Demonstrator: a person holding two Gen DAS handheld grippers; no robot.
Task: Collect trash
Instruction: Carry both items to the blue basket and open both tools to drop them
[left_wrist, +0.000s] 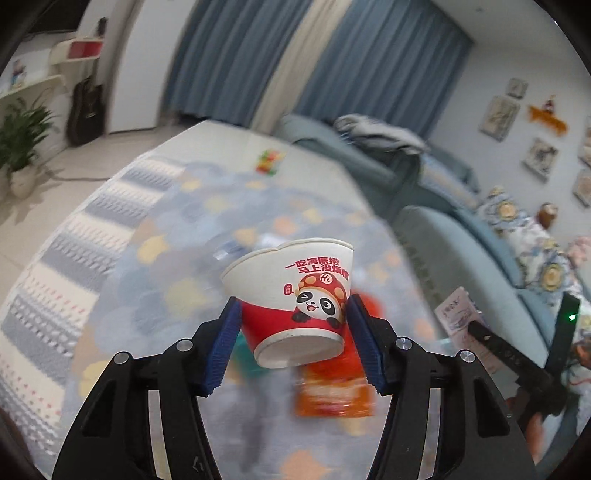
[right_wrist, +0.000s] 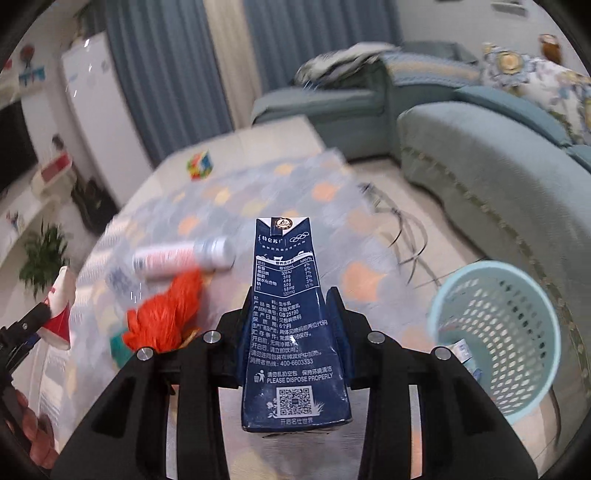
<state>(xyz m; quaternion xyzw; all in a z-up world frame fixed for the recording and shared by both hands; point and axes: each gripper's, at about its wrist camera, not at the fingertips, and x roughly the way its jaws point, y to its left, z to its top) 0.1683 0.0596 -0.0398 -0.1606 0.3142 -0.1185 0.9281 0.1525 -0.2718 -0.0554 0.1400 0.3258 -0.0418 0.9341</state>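
Left gripper (left_wrist: 293, 325) clamps paper cup (left_wrist: 291, 295); right gripper (right_wrist: 293, 325) clamps milk carton (right_wrist: 291, 317); I carry both next toward basket (right_wrist: 443, 295), lower right.

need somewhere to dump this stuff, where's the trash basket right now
In the right wrist view the light blue trash basket stands on the floor at lower right, beside the sofa, right of the held milk carton.

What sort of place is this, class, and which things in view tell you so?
Most likely a home living room: a teal sofa with patterned cushions, long blue curtains, and a patterned rug on a tiled floor.
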